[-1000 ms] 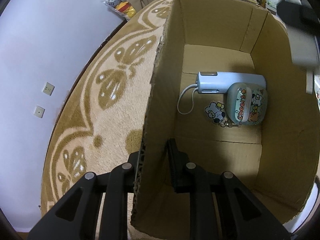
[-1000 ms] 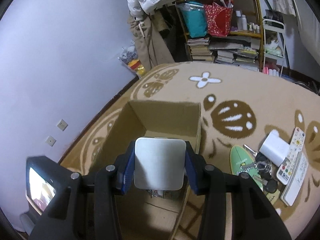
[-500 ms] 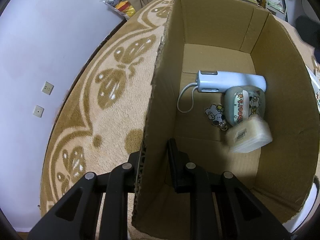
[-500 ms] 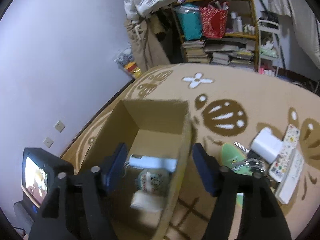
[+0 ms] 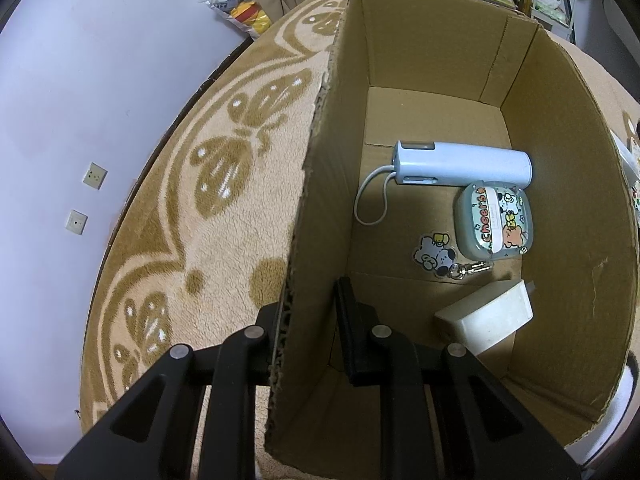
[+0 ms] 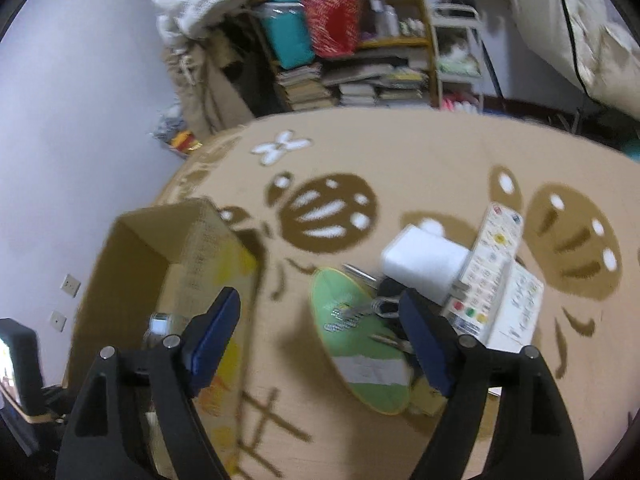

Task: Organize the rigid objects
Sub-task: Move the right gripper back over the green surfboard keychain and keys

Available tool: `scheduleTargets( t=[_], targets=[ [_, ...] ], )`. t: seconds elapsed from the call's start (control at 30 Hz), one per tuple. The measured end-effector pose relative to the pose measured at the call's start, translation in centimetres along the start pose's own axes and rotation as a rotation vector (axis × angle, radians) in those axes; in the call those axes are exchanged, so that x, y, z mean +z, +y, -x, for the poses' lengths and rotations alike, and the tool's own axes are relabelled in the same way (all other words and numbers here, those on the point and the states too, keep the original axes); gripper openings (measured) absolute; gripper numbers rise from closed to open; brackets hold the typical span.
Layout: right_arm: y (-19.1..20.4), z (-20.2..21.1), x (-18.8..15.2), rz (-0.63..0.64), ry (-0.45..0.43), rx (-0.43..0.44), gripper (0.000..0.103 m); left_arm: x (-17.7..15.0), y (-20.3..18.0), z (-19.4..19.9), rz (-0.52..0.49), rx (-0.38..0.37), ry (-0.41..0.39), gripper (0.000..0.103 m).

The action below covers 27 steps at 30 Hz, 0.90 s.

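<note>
Cardboard box point(image 5: 400, 92) wall is clenched between the left gripper point(image 5: 312, 312) jaws; a white adapter point(image 5: 486, 316) lies inside. The right gripper point(image 6: 320, 340) is spread empty above the rug, so the white block point(image 6: 424, 262) beyond likely gets grasped next.

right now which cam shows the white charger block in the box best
The left wrist view: it looks straight down into the cardboard box, where the white charger block lies in full sight near the decorated case. The blurred right wrist view shows the box's outside and rim; the block isn't discernible there.
</note>
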State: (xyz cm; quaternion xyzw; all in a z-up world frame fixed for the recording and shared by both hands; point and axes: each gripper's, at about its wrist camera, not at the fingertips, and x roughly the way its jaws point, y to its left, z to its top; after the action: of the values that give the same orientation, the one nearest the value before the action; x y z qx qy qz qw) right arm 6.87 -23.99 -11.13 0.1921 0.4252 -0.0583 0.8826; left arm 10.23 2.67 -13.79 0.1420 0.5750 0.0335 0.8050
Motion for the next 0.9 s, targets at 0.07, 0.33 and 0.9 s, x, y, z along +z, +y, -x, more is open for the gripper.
scheduleTargets(
  t=[0.07,0.33,0.9],
  targets=[
    [-1.3,-0.3,-0.3,-0.041,0.003,0.001,0.086,0.0,0.1,0.0,0.000,0.000,0.000,0.018],
    [-4.2,-2.4,-2.1,-0.109,0.082,0.018,0.086,0.0,0.2,0.0,-0.001,-0.003,0.001,0.018],
    [-3.1,-4.5,-3.9,-0.085,0.205,-0.013,0.085,0.0,0.3,0.0,0.000,-0.007,0.007,0.018]
  ],
)
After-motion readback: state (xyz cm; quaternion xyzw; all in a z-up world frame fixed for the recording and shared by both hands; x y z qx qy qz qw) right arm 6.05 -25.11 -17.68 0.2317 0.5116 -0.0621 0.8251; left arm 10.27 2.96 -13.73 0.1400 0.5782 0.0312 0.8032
